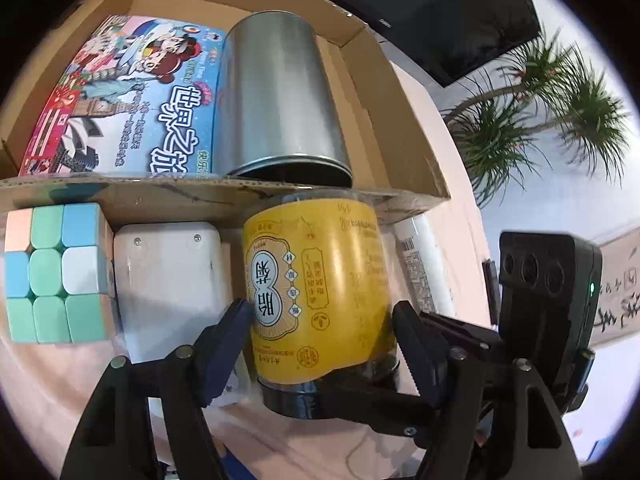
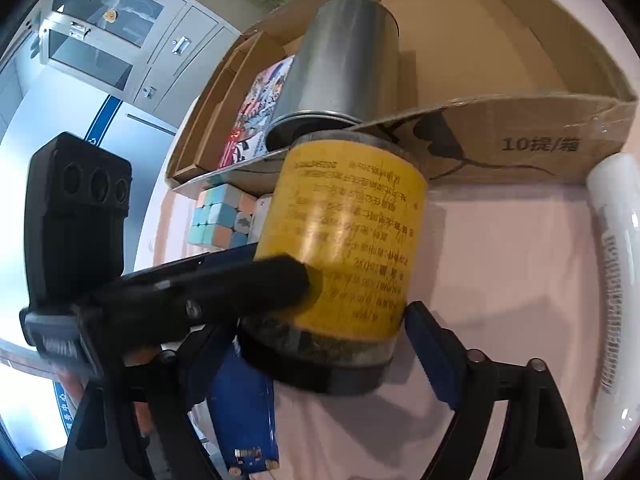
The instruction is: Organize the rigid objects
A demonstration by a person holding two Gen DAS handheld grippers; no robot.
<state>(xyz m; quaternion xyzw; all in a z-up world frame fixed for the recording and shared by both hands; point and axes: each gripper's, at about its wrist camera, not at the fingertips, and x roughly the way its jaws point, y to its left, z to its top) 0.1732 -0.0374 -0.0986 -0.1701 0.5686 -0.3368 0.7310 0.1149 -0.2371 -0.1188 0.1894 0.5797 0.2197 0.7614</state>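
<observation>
Where the left gripper [image 1: 320, 312] reaches forward, both its blue-padded fingers [image 1: 234, 320] sit against opposite sides of a clear plastic jar with a yellow label and a black lid [image 1: 320, 280]; it reads as a grip on the jar. Right gripper [image 2: 324, 320] straddles the same jar near the lid end. Its visible pad stands just beside the wall with a sliver of gap, so its jaws are parted and not clamping; its other finger is mostly hidden behind the left gripper's black finger, which crosses the label in the right wrist view. Jar is on the pale pink table surface [image 2: 500, 260], lid toward the cameras, far end just in front of the low front wall of an open brown cardboard box [image 1: 400, 120]; whether it rests on the table or is held off it, cannot tell. Left of the jar, outside the box: a white plastic block [image 1: 168, 280], then a pastel puzzle cube [image 1: 56, 272]. Right of the jar, a white tube with printed text [image 2: 616, 260]. Inside the box: a plain silver metal tin [image 1: 280, 100] directly behind the jar, beside a colourful cartoon-printed flat game box [image 1: 132, 100]. Beyond the box: a dark screen [image 1: 440, 12], a spiky green potted plant [image 1: 540, 112], grey cabinets [image 2: 120, 40].
</observation>
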